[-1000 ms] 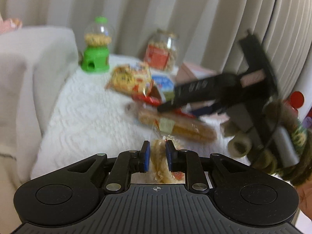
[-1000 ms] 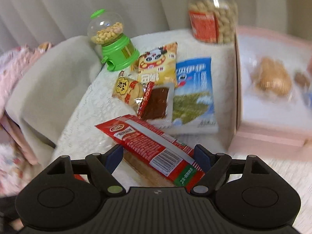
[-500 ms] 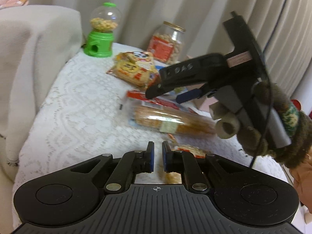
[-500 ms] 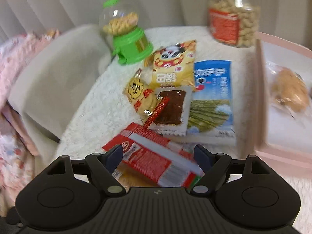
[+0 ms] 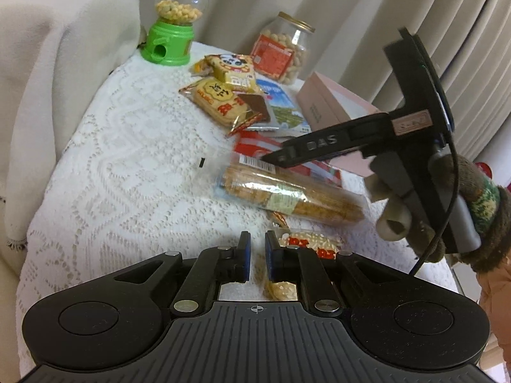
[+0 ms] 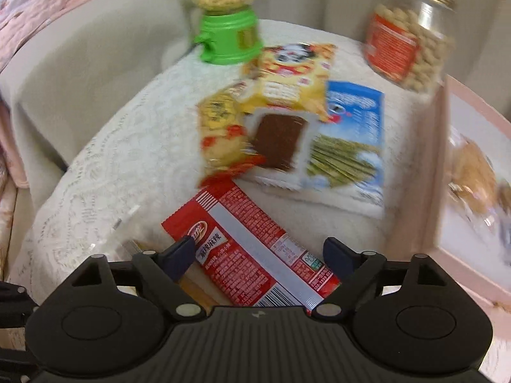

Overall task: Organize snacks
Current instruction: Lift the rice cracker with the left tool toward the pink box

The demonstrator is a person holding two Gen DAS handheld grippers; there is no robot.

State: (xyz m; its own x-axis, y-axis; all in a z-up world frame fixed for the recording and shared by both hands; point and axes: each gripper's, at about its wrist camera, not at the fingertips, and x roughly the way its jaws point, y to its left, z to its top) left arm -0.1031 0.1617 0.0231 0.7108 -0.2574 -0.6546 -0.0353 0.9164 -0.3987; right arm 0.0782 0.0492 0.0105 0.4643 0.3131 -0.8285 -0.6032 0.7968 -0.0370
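My left gripper [image 5: 255, 255] is shut with nothing between its pads. A small red-and-white snack pack [image 5: 306, 243] lies on the lace cloth just right of and beneath its fingers. My right gripper [image 6: 260, 245] hovers over the long red packet [image 6: 249, 255], its jaws opening, with the packet below the gap and the pads clear of it. In the left wrist view the right gripper [image 5: 281, 156] reaches over that red packet [image 5: 262, 145] and the clear biscuit sleeve [image 5: 287, 194]. An open pink box [image 6: 440, 159] to the right holds a wrapped bun.
Beyond lie a yellow cracker pack [image 6: 220, 134], a panda pack [image 6: 290, 76], a brown jerky pack [image 6: 278, 140] and a blue seaweed pack [image 6: 348, 146]. A green dispenser [image 6: 230, 28] and a peanut jar [image 6: 405, 38] stand at the back. A cushioned armrest [image 5: 64, 63] borders the left.
The left gripper had a snack pack between its pads and has closed fully; the pack now lies beside it. The right gripper's jaws have widened and it has rolled over the red packet.
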